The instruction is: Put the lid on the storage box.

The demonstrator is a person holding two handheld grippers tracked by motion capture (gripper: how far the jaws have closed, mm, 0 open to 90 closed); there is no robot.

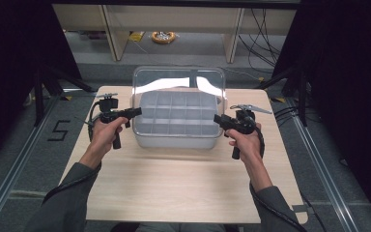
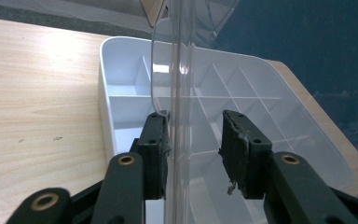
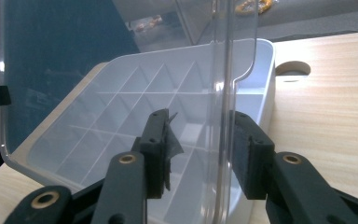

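Observation:
A white box [image 1: 174,126] split into several empty compartments stands at the back middle of the table. Its clear lid [image 1: 176,79] is raised. My left gripper [image 1: 136,112] is at the lid's left edge and my right gripper [image 1: 217,118] at its right edge. In the left gripper view the lid [image 2: 179,70] runs between the open jaws of my left gripper [image 2: 193,140], close against the left pad [image 2: 156,154]. In the right gripper view the lid's edge [image 3: 221,70] stands near the right pad [image 3: 249,154] of my open right gripper [image 3: 198,140].
The wooden table [image 1: 174,188] has bare room in front of the box and a small notch [image 3: 292,68] at its back edge. Beyond it are shelf legs, floor cables and a yellow ring [image 1: 163,36]. A "5" mark [image 1: 58,129] is on the floor at left.

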